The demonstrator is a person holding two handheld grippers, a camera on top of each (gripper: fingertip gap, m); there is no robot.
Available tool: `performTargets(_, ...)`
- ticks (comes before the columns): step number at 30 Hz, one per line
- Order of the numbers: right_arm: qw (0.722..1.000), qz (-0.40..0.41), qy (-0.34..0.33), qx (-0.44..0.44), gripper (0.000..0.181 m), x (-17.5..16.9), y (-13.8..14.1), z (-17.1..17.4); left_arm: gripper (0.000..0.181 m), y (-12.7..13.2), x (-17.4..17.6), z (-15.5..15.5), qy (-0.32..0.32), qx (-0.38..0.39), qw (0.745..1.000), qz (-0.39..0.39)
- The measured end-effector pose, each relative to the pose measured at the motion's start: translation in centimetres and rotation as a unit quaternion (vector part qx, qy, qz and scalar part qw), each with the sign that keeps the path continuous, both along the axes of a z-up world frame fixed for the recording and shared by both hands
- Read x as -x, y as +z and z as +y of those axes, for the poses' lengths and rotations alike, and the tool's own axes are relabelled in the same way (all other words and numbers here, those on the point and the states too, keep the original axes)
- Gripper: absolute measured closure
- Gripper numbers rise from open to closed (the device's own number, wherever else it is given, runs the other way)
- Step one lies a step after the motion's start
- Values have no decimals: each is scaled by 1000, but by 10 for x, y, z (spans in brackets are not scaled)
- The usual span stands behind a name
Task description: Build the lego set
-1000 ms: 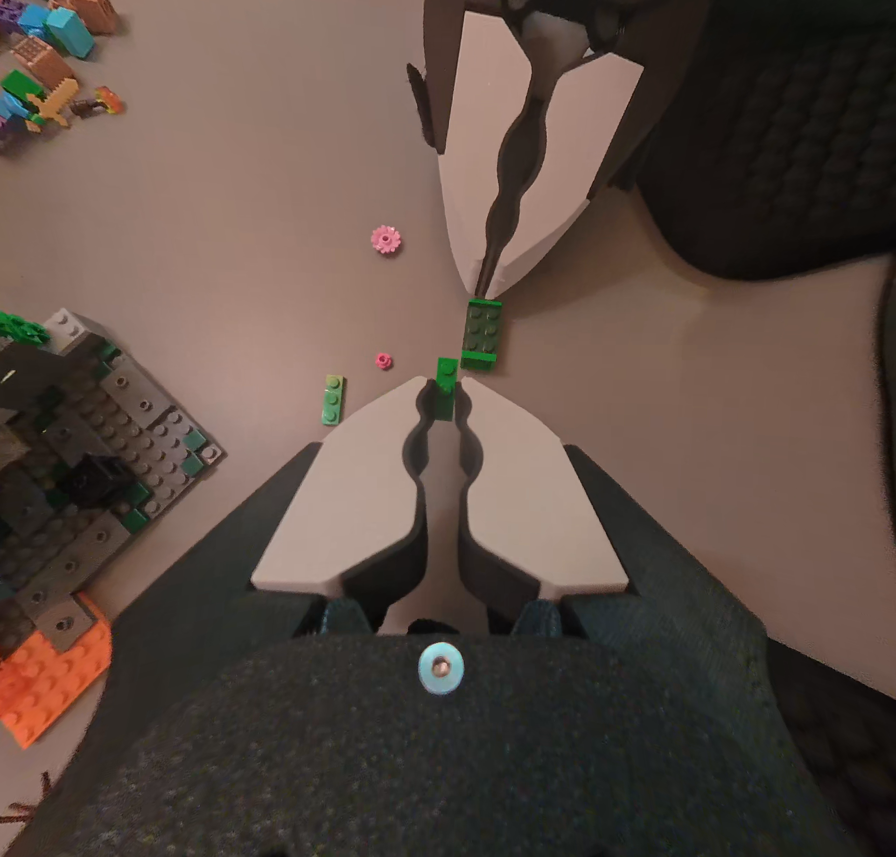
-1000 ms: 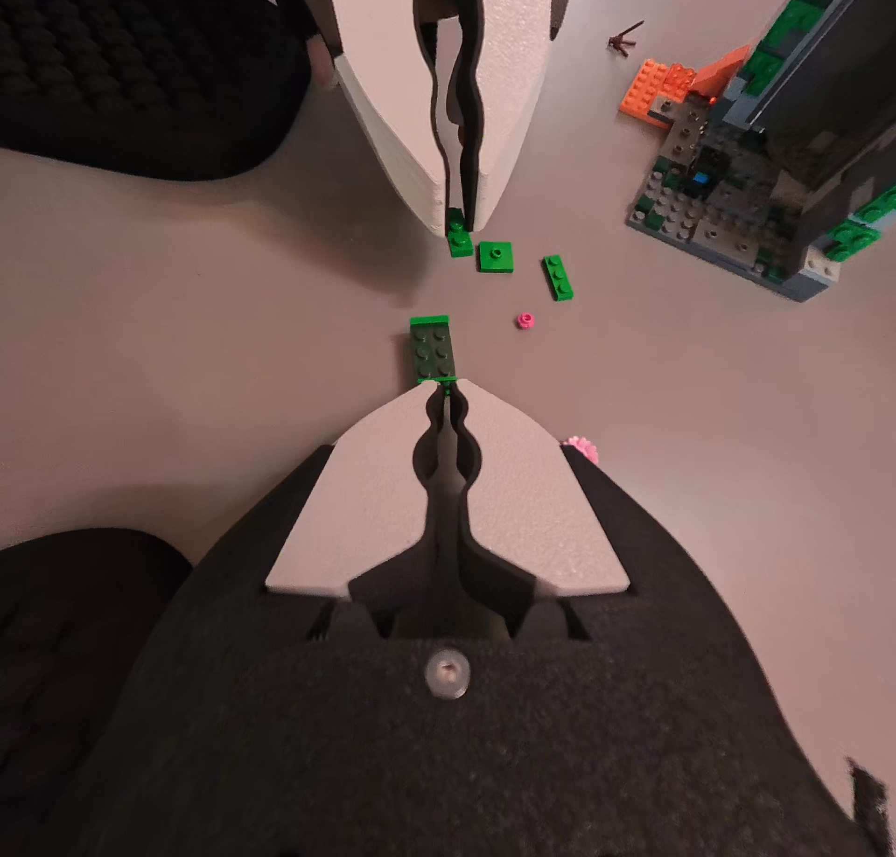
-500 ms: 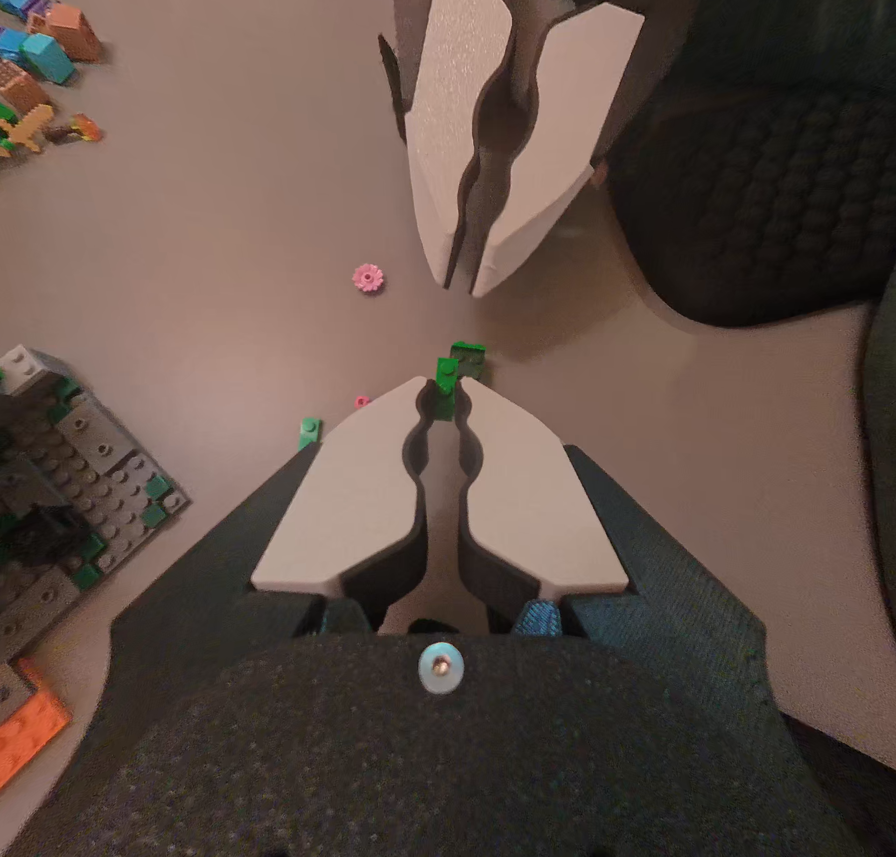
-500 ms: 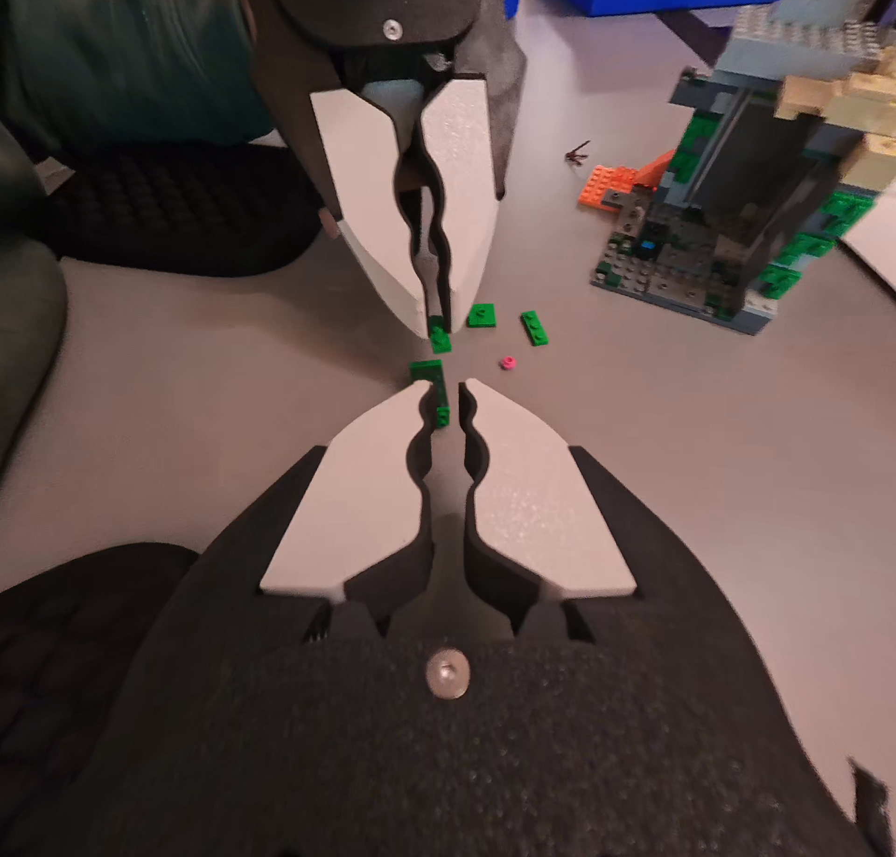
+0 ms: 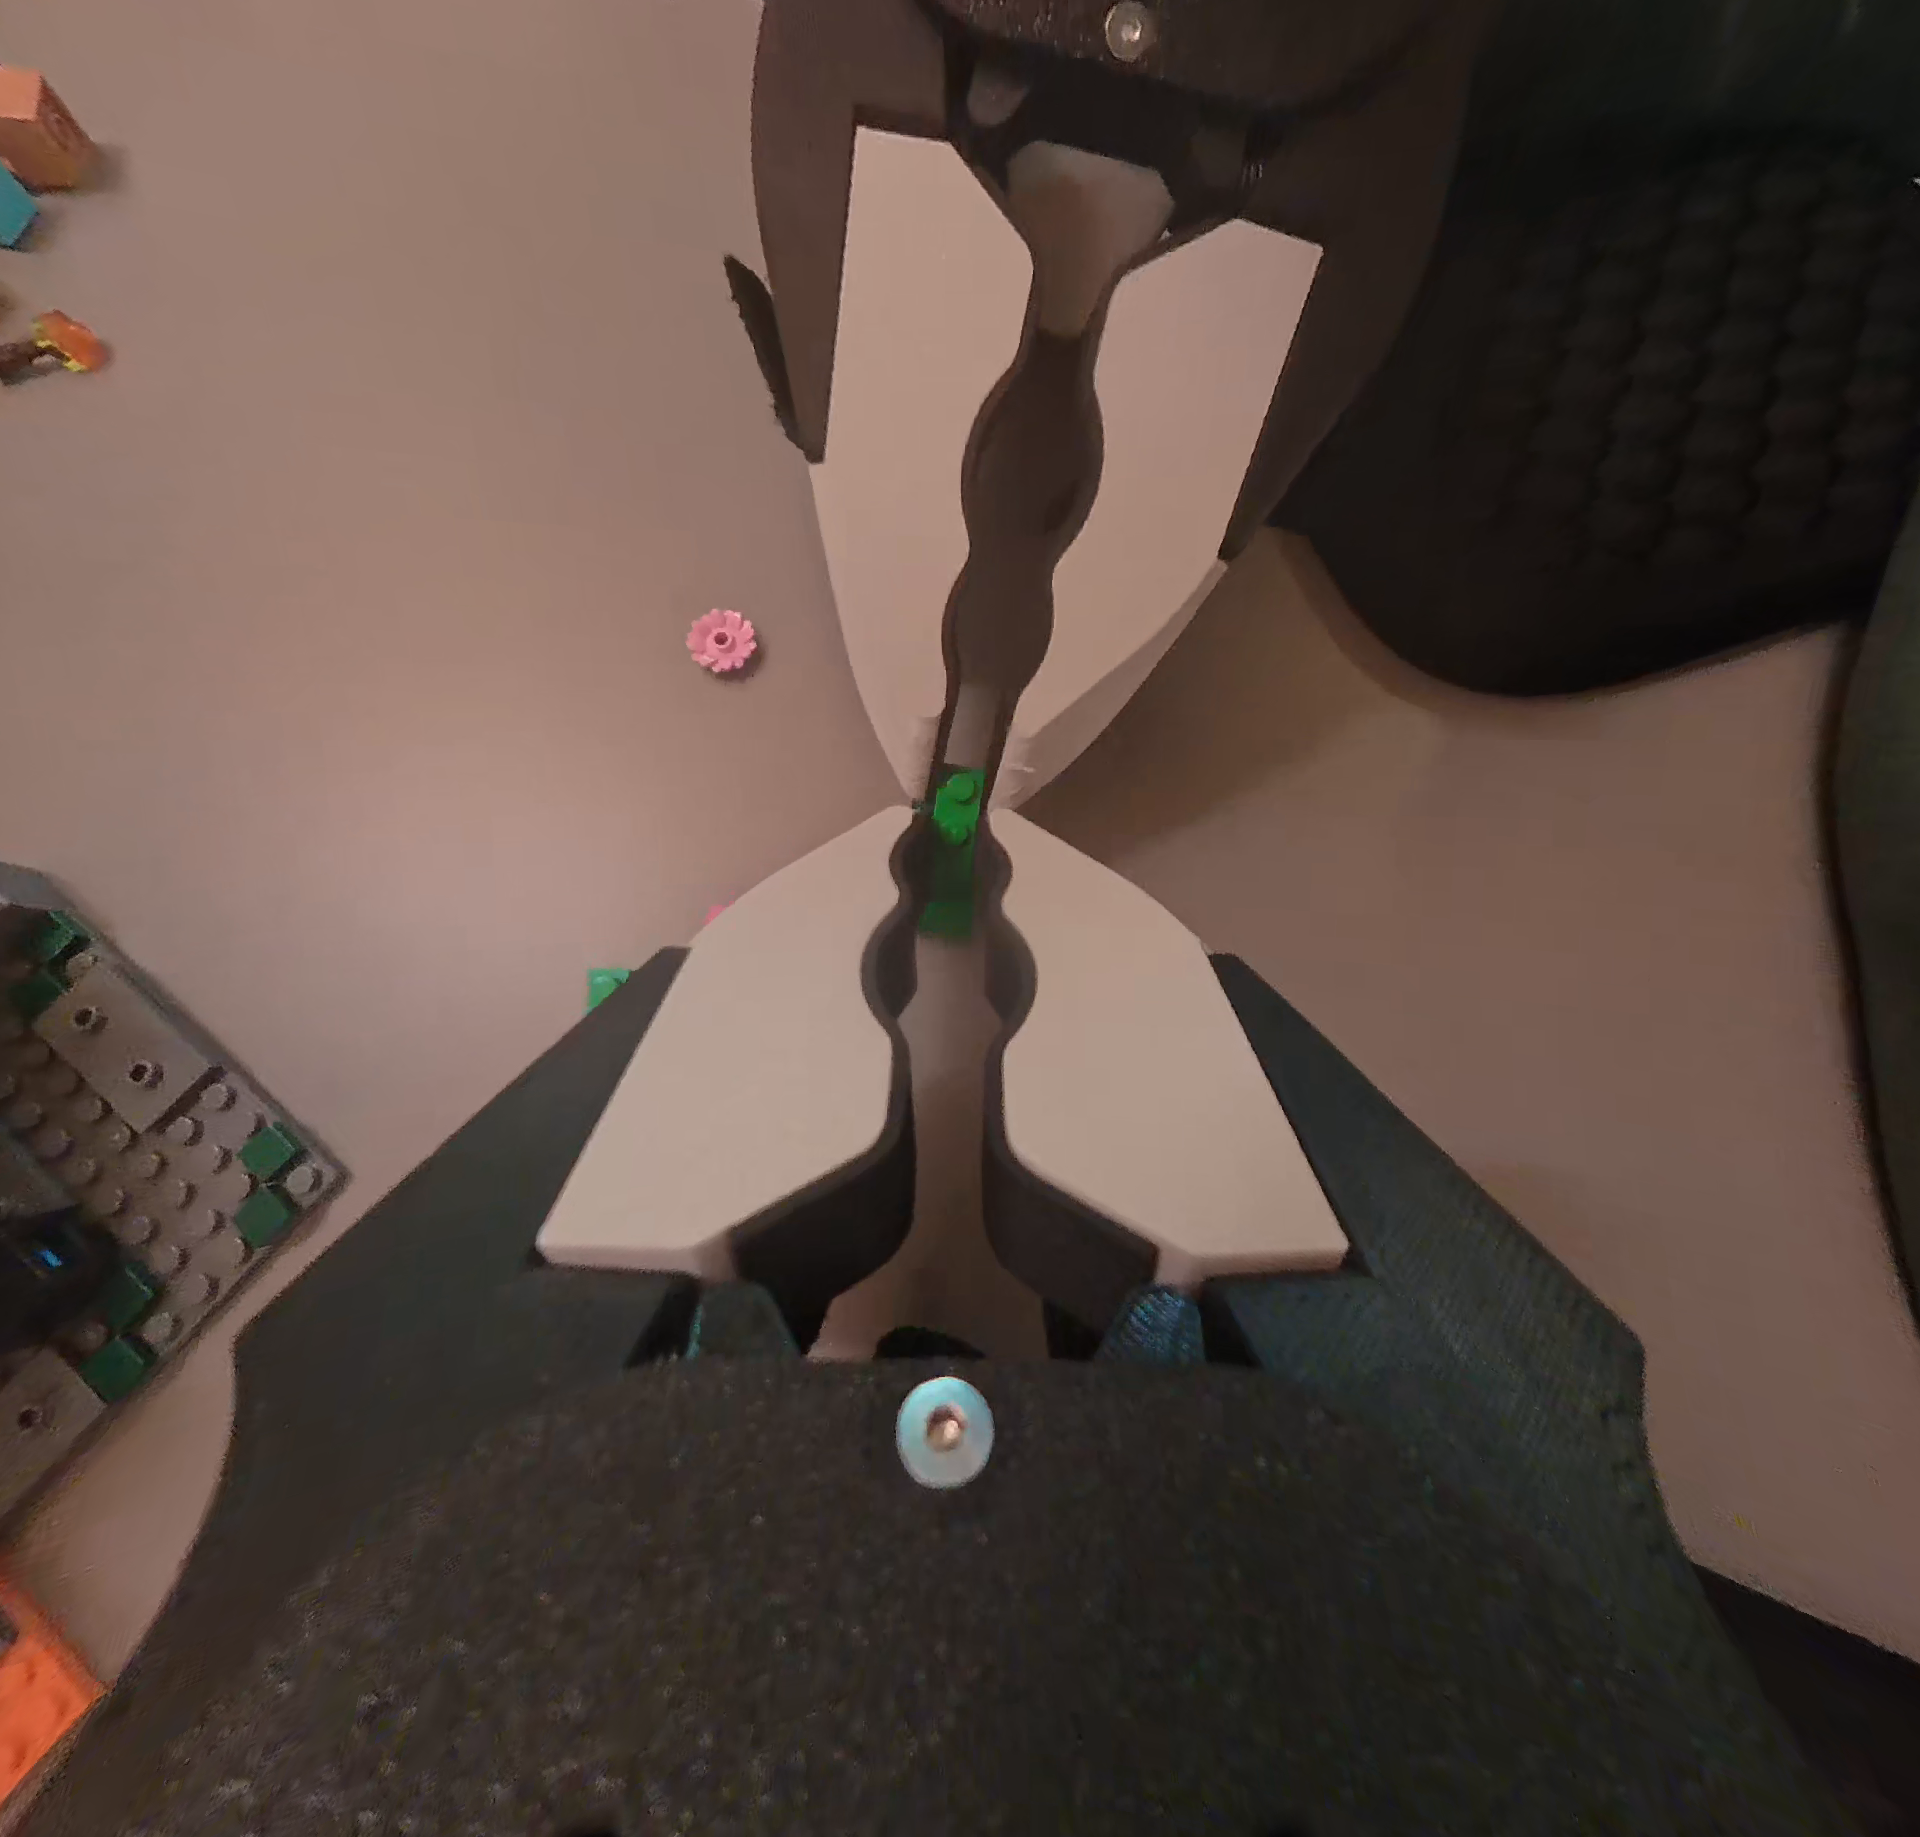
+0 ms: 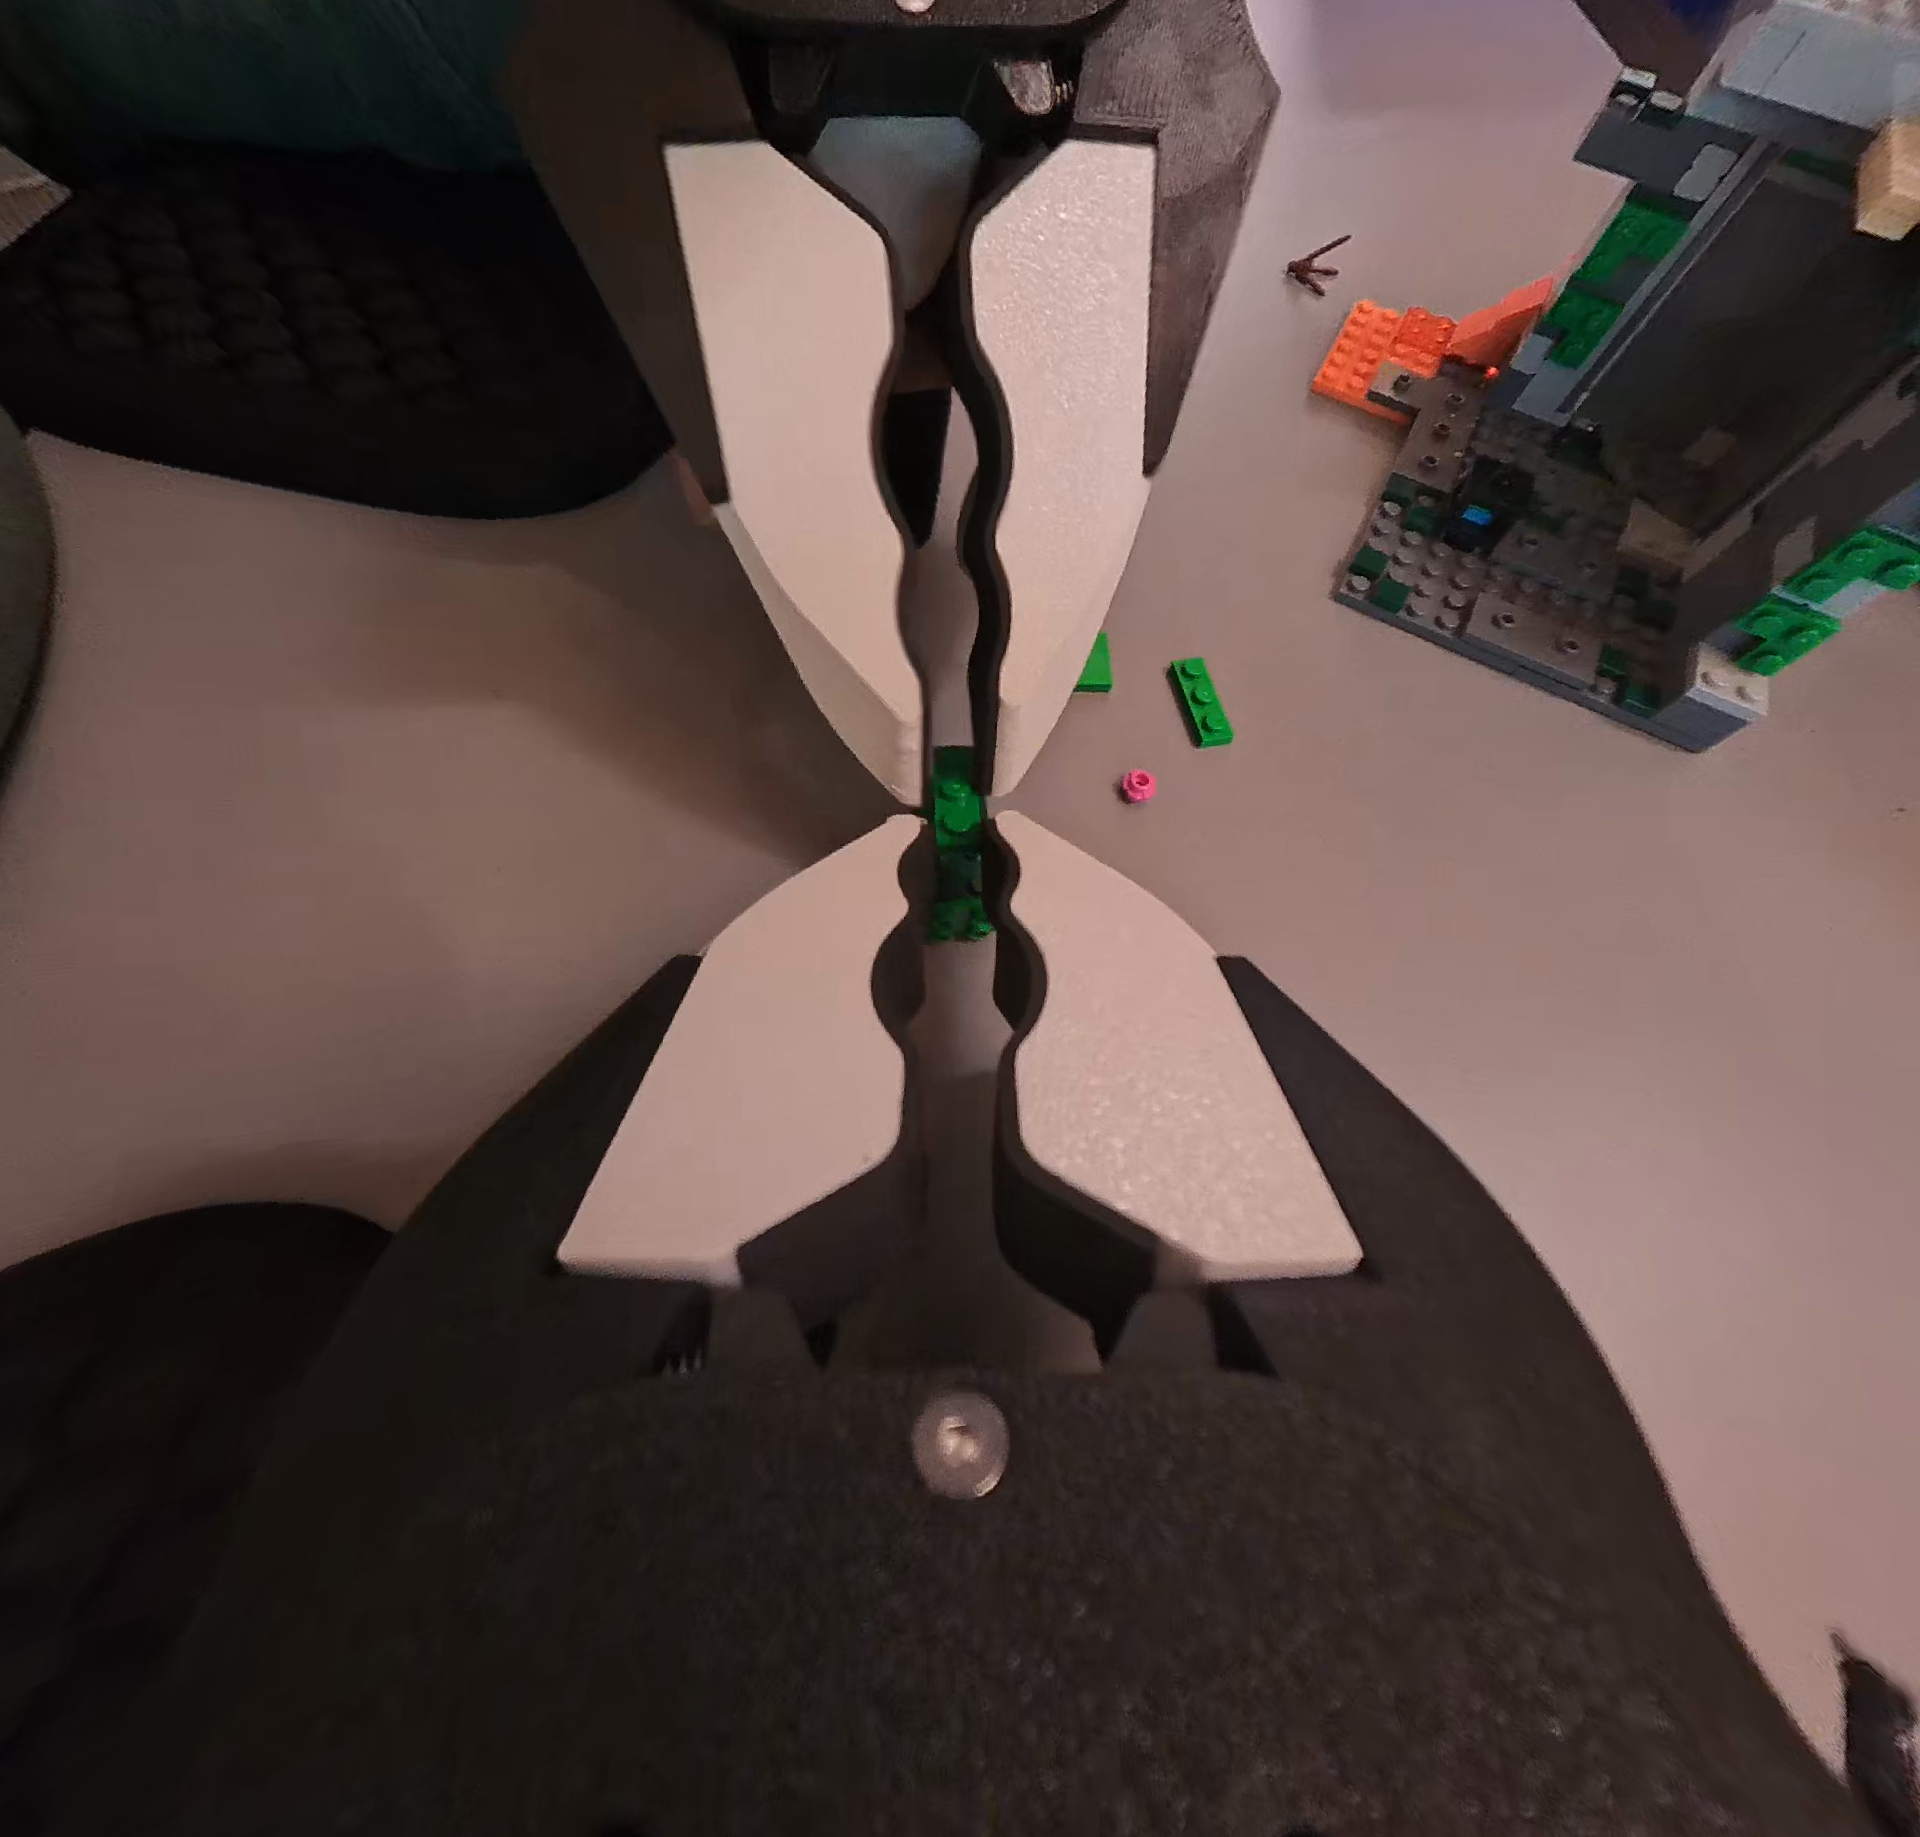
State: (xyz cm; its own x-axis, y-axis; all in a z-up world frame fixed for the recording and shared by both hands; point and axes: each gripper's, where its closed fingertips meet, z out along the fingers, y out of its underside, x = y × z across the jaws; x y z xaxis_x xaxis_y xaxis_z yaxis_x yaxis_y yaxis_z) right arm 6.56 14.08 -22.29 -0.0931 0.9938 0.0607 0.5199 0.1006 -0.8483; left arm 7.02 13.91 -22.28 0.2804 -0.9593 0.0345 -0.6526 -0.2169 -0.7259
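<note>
My left gripper (image 5: 951, 831) is shut on a small bright green plate (image 5: 956, 826). My right gripper (image 6: 958, 837) is shut on a dark green plate (image 6: 961, 894). The two grippers meet tip to tip above the table, and the bright green plate (image 6: 956, 800) lies against the dark green one. In the left wrist view the right gripper (image 5: 966, 774) comes in from the top. In the right wrist view the left gripper (image 6: 956, 748) comes in from the top. I cannot tell whether the two plates are joined.
The grey and green lego build (image 6: 1662, 499) stands right of the grippers, with an orange plate (image 6: 1392, 343) beside it; it also shows in the left wrist view (image 5: 135, 1143). Loose on the table: a green plate (image 6: 1202, 701), a pink stud (image 6: 1140, 785), a pink flower (image 5: 722, 639). A black cushion (image 5: 1610, 385) lies nearby. Only a small space, under 4 cm, lies between the two pairs of fingers. Left tips and right tips are each some 5 cm from the pink stud (image 6: 1140, 785).
The right gripper took the dark green plate up off the table. The two grippers drew apart, then closed in until their tips and plates meet.
</note>
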Motion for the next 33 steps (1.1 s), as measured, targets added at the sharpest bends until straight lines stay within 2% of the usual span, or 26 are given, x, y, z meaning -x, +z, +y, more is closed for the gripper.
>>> performTargets(2, 1000, -6, -8, 0, 174, -2, -2, 4, 167, 1, 5, 0, -3, -6, 1000, 4)
performTargets(6, 1000, -18, -11, 4, 174, -3, -2, 7, 165, 1, 16, -2, -8, -1, 1000, 2)
performTargets(15, 998, -65, 3, 11, 173, -4, -12, 5, 160, -16, 17, -6, -16, 12, 1000, 21)
performTargets(33, 998, -56, 13, 37, 164, -1, -10, 3, 161, -21, 14, -6, -15, 15, 999, 24)
